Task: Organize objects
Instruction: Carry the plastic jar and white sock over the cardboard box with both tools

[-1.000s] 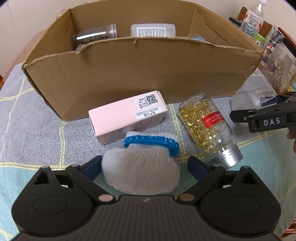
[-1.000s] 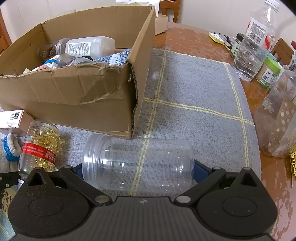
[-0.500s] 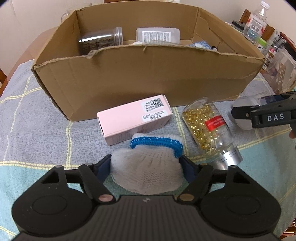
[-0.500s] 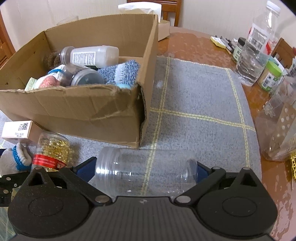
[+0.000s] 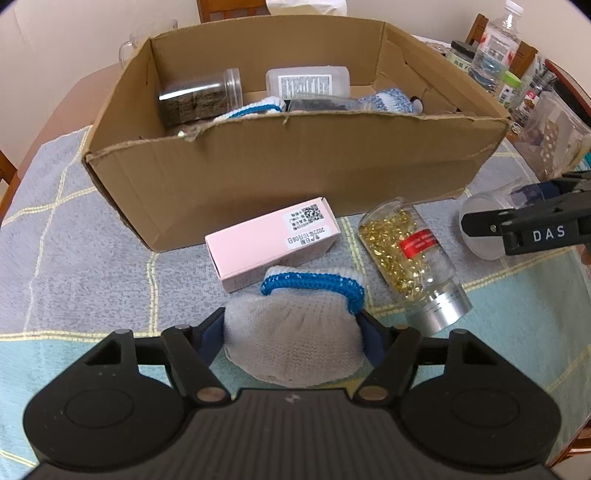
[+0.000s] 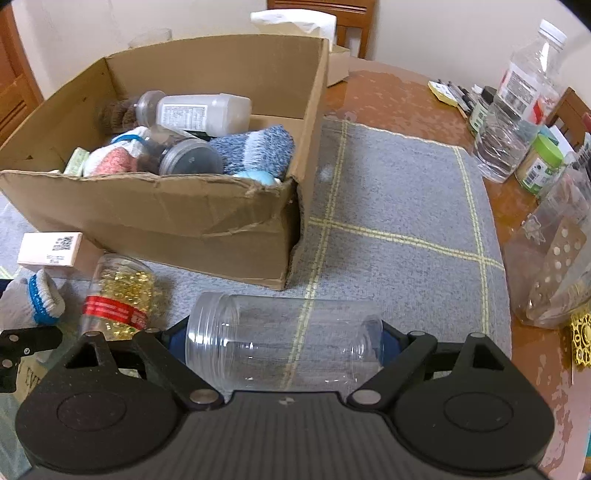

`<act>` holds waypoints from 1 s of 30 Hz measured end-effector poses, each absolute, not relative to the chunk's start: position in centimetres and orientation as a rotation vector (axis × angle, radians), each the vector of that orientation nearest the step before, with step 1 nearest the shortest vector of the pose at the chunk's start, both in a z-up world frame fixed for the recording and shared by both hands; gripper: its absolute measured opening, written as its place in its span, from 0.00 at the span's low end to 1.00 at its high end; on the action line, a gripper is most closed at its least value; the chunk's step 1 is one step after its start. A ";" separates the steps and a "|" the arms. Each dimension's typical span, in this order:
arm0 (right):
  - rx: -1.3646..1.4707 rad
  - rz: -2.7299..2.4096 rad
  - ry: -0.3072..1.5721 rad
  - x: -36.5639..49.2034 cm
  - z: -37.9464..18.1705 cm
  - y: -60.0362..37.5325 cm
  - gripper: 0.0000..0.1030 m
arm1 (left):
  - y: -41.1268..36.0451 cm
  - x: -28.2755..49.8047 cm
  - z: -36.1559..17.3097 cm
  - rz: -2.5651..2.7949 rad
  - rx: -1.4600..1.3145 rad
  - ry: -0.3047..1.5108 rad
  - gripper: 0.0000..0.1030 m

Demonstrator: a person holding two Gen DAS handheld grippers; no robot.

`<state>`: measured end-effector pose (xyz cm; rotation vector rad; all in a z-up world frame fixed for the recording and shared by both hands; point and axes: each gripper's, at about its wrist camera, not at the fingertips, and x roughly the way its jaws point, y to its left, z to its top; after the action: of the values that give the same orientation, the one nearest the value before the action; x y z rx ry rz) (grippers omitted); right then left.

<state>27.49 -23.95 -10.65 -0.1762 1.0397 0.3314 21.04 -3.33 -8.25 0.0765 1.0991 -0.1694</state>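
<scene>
Cardboard box (image 5: 295,177) at twelve o'clock already holds jars, a bottle and socks. Outside lie the pink carton (image 5: 269,247) and capsule bottle (image 5: 410,262). Both claws have just been closing: right gripper (image 6: 284,343) endwise on the clear jar (image 6: 284,343), left gripper (image 5: 293,332) squeezing the knit glove (image 5: 291,339).

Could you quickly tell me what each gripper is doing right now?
Left gripper: just closed on the white knit glove.
Right gripper: just closed on the empty clear jar.

At the right edge of my right wrist view I see a water bottle (image 6: 517,110), a green-lidded jar (image 6: 541,164) and a wooden chair (image 6: 332,14) at the top.
</scene>
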 end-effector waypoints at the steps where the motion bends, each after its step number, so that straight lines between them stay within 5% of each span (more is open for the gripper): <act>1: -0.175 0.341 1.040 27.4 -10.5 -23.9 0.91 | -3.3 20.9 -8.1 -0.173 0.083 1.098 0.70; 30: -0.206 0.599 0.922 24.7 0.8 -20.8 0.91 | -0.5 23.3 4.1 -0.399 0.226 0.967 0.69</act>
<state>24.73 -20.85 0.76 -0.2060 0.9223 0.5991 23.30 -0.53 4.14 0.2264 0.9667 -0.3989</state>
